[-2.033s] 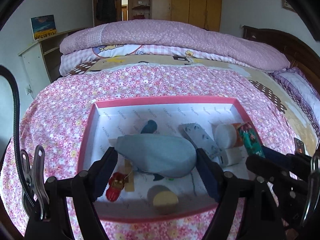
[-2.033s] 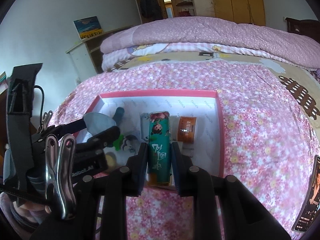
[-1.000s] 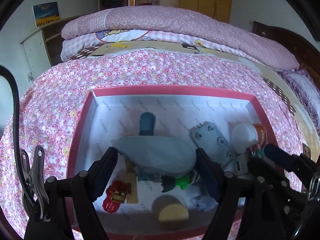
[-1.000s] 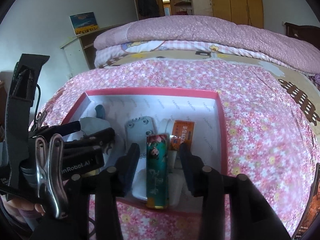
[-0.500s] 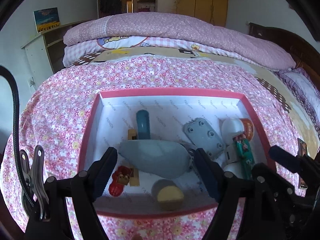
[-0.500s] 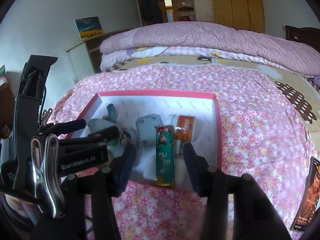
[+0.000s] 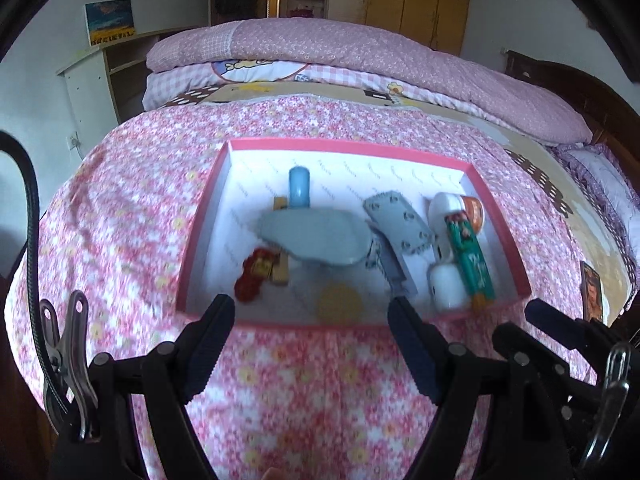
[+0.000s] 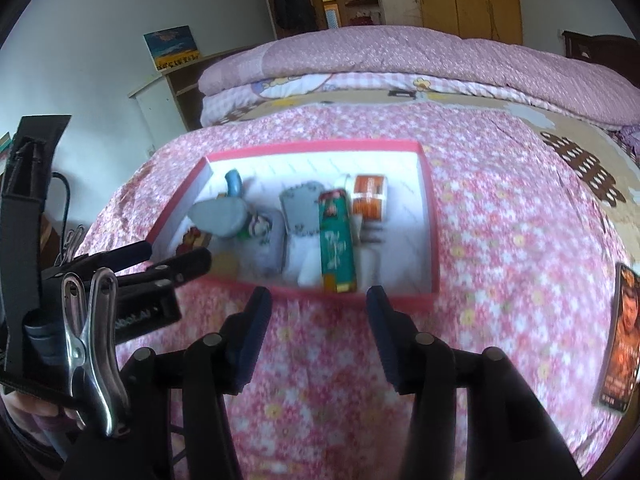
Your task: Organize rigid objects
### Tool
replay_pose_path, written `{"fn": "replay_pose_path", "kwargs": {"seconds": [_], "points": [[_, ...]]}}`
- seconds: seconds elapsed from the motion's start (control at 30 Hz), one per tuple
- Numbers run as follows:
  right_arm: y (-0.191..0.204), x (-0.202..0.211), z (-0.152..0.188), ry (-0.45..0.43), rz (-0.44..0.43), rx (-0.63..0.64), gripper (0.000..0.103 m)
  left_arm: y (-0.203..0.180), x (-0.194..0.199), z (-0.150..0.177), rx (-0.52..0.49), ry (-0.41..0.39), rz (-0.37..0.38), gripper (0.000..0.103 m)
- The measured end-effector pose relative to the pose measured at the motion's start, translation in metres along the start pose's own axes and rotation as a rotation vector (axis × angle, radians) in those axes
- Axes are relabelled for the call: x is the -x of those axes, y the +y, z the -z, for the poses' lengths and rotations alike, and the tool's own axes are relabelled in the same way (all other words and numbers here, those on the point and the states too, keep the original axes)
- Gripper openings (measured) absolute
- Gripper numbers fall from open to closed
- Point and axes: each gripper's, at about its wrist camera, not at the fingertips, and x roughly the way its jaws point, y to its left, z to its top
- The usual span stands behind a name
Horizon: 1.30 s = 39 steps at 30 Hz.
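A pink-rimmed box (image 7: pixel 352 146) with a white inside lies on the flowered bedspread. In it are a grey-blue scoop (image 7: pixel 316 236) with a blue handle, a grey plate (image 7: pixel 400 220), a green tube (image 7: pixel 470 256), a white bottle with an orange label (image 7: pixel 456 208), a red toy (image 7: pixel 256 272) and a yellow disc (image 7: pixel 338 300). My left gripper (image 7: pixel 310 320) hovers open just short of the box's near rim, with nothing between its fingers. My right gripper (image 8: pixel 318 308) is open too, before the near rim (image 8: pixel 352 294), with the green tube (image 8: pixel 336 240) lying free beyond it.
Folded pink quilts (image 7: pixel 360 52) are piled at the far end of the bed. A white shelf unit (image 7: pixel 100 72) stands at the left wall. A printed card or phone (image 8: pixel 618 340) lies on the bedspread right of the box. The left gripper (image 8: pixel 176 254) shows at the right view's left.
Both grippers have drawn back from the box toward its near side. The right one has let go of the green tube, which now lies in the box. The scoop stays inside.
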Motion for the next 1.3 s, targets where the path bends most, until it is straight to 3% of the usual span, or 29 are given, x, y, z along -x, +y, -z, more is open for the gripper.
{"fn": "replay_pose_path", "kwargs": {"seconds": [0.53,1.3], "points": [[-0.001,0.006,0.047,0.056,0.022,-0.017,0.051,-0.007,0.009,0.052,-0.027,0.053,-0.003,0.082],[-0.003,-0.008,0.058,0.095,0.039,-0.028,0.051,0.0,-0.005,0.061,-0.007,0.096,-0.002,0.082]]}}
